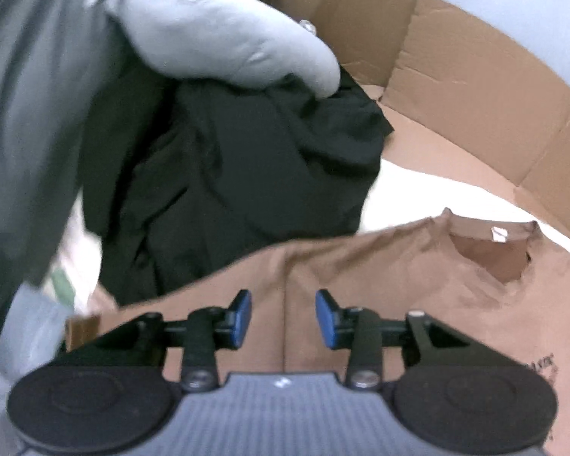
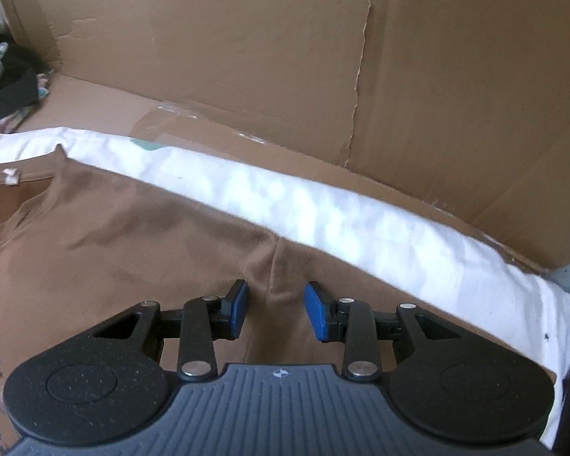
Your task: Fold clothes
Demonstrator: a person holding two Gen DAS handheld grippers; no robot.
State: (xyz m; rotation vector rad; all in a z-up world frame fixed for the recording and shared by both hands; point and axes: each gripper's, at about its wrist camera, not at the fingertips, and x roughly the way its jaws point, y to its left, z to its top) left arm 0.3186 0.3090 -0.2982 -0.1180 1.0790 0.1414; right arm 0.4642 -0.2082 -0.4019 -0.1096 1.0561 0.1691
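A brown T-shirt (image 1: 380,266) lies spread flat on a white sheet (image 1: 418,193), its neck opening and white label at the right of the left wrist view. My left gripper (image 1: 284,317) hovers over the shirt's left shoulder seam, open, nothing between its blue pads. In the right wrist view the same T-shirt (image 2: 114,250) fills the lower left, with its collar at the left edge. My right gripper (image 2: 274,311) stands open above the other sleeve seam, near the shirt's upper edge. I see no cloth pinched in either one.
A crumpled black garment (image 1: 228,174) lies just beyond the shirt, with a pale grey garment (image 1: 216,30) piled on it. Cardboard walls (image 2: 247,38) rise behind the white sheet (image 2: 323,212). More clothes are heaped at the far left (image 2: 3,87).
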